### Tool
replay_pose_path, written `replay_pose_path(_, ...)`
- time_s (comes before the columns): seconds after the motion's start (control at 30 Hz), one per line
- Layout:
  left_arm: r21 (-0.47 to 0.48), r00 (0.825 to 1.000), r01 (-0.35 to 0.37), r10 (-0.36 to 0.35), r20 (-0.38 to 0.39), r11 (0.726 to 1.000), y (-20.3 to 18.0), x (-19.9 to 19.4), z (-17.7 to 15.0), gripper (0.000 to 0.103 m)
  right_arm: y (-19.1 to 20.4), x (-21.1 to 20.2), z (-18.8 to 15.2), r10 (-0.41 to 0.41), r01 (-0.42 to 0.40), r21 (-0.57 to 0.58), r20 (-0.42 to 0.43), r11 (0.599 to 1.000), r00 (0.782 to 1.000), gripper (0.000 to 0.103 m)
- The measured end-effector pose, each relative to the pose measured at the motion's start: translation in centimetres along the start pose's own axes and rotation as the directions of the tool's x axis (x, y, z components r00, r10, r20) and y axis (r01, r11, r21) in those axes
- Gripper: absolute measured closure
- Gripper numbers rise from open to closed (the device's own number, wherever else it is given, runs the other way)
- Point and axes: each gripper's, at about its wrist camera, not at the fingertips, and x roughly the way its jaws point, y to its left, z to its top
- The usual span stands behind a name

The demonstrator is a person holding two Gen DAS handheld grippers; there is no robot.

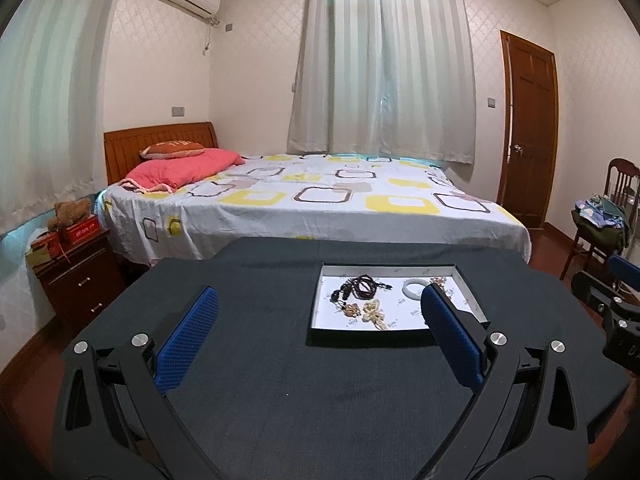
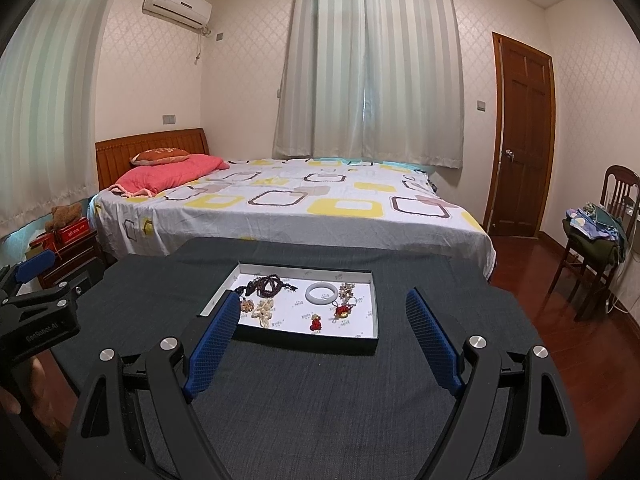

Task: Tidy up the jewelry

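Jewelry pieces (image 1: 362, 294) are seen in a shallow white-lined black tray (image 1: 320, 312) on the dark worktop (image 1: 260, 360), ahead-right of the empty, parted left tongs (image 1: 320, 308). Right tongs (image 2: 322, 312), likewise parted and empty, are centred on it.

Both grippers: black frames, silver screws, blue textured fingers (image 2: 214, 344), white lettering.

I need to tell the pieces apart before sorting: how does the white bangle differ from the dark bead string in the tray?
The white bangle is one smooth, pale, rigid ring; the dark bead string is made of many small brown-black beads. The bangle lies as a single open circle, while the bead string is bunched in overlapping loops with a trailing end. The bangle sits near the tray's middle, the bead string toward its left. Both lie loose in the tray.
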Motion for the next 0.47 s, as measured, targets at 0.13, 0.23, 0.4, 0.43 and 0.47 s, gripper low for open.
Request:
replay_pose_path(0.13,0.008,1.0,-0.014,0.014,0.005,1.0,0.1,0.2,0.0,0.004,0.0,0.1,-0.1,0.001,-0.001,0.001,-0.003,1.0,1.0,0.021)
replay_pose_path(0.23,0.003,1.0,-0.028,0.028,0.002,1.0,0.3,0.7,0.1,0.004,-0.1,0.3,-0.2,0.0,0.0,0.004,-0.007,1.0,1.0,0.021)
replay_pose_path(0.4,-0.025,0.999,-0.038,0.037,-0.033,0.999,1.0,2.5,0.1,0.004,-0.5,1.4,-0.6,-0.006,0.007,0.014,-0.035,1.0,0.999,0.021)
replay_pose_path(0.43,-0.027,0.998,-0.045,0.044,-0.046,0.999,1.2,3.1,0.0,0.004,-0.7,1.7,-0.7,-0.008,0.009,0.014,-0.042,1.0,0.999,0.021)
replay_pose_path(0.47,-0.031,0.997,-0.052,0.05,-0.058,0.998,1.4,4.0,-0.2,0.004,-0.7,1.7,-0.7,-0.008,0.009,0.014,-0.042,1.0,0.999,0.021)
